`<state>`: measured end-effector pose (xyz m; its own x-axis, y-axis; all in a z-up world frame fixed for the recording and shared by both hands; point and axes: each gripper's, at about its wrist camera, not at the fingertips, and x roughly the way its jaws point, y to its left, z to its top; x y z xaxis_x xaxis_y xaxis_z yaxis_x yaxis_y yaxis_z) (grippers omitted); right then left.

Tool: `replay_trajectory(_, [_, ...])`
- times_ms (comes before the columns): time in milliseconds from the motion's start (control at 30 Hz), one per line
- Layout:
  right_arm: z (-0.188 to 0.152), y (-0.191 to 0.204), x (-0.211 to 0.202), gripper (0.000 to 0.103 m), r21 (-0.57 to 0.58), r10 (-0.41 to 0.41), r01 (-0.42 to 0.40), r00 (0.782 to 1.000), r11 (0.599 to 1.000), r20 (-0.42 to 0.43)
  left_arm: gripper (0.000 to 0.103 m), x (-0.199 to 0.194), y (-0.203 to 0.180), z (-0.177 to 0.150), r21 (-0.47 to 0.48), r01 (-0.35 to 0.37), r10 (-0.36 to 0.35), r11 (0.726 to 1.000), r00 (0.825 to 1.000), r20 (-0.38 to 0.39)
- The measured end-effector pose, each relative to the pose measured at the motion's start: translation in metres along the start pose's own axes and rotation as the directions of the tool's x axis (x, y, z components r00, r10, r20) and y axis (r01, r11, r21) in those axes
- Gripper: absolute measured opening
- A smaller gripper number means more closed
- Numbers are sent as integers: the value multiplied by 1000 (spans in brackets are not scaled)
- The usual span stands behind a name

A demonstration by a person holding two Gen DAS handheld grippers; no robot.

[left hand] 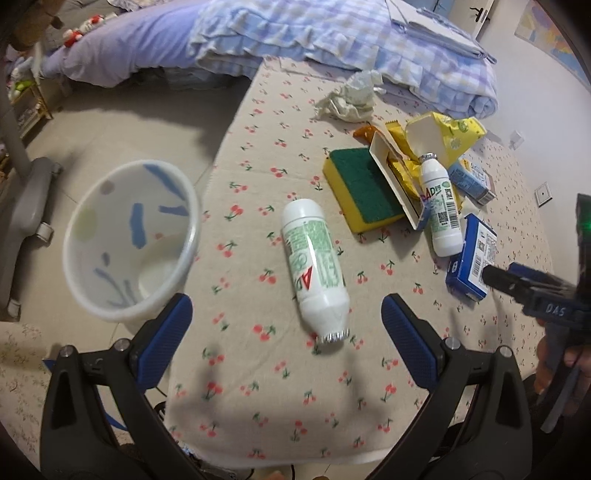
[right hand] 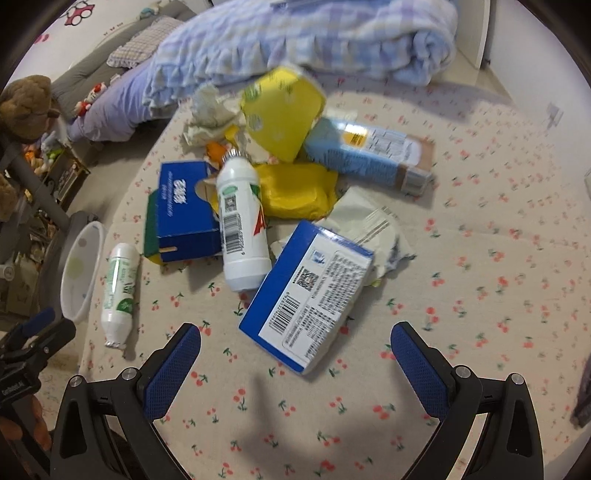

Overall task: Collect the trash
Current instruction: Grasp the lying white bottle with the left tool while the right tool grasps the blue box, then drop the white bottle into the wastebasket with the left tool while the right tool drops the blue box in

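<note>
In the left wrist view the left gripper (left hand: 286,325) has its blue-padded fingers (left hand: 166,332) spread wide and holding nothing, above a surface covered with a beige cloth printed with red cherries (left hand: 258,122); I cannot tell if it is a table or a bed. In the centre of this frame, between the fingers and a little above them, lies a white plastic bottle with green print (left hand: 314,266), on its side, with the foil mouth toward the lower edge. At the left a white plastic bin with blue marks (left hand: 129,236) stands just beside the edge of the cloth. At the upper right is a pile of trash: a yellow sponge with a green top (left hand: 360,184), a crumpled white tissue (left hand: 349,98) and a second white bottle (left hand: 441,206). In the right wrist view the right gripper (right hand: 295,356) is also opened wide and empty, and a blue and white cardboard box (right hand: 310,295) lies flat in the centre of the frame, just above the fingers. A folded blue checked blanket (right hand: 314,33) fills the top of that frame
</note>
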<state>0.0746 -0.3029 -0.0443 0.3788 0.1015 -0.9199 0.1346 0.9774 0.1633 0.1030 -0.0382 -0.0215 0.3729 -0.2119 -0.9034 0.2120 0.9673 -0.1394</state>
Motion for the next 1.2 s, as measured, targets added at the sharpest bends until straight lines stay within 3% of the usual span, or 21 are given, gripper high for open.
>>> replay_trajectory(200, [13,-9,30,102,87,40,-33,996,996,-75,91,26,4,7,-75,127,-132,989,989,-65])
replay_trajectory(400, [17,-12,43,96,81,24,-16,994,997,-102,80,41,0,9,-100,181,-191,978,977,-92])
replay_trajectory(533, [16,-9,40,82,39,-8,12,996,999,-86,62,48,0,9,-109,176,-188,978,976,-109])
replay_trajectory(667, [10,-19,31,76,53,11,-7,996,999,-84,50,49,-2,7,-108,195,-207,975,972,-109])
replay_trajectory(700, [8,-21,28,74,54,17,-13,996,998,-83,42,48,-2,6,-110,210,-222,971,969,-110])
replay_trajectory(967, [-12,-54,-6,70,102,53,-49,998,994,-36,40,37,4,-1,-151,230,-243,961,967,-75])
replay_trajectory(1200, [-15,-48,-38,69,91,95,-97,995,991,24,40,12,21,-6,-178,241,-243,954,970,8])
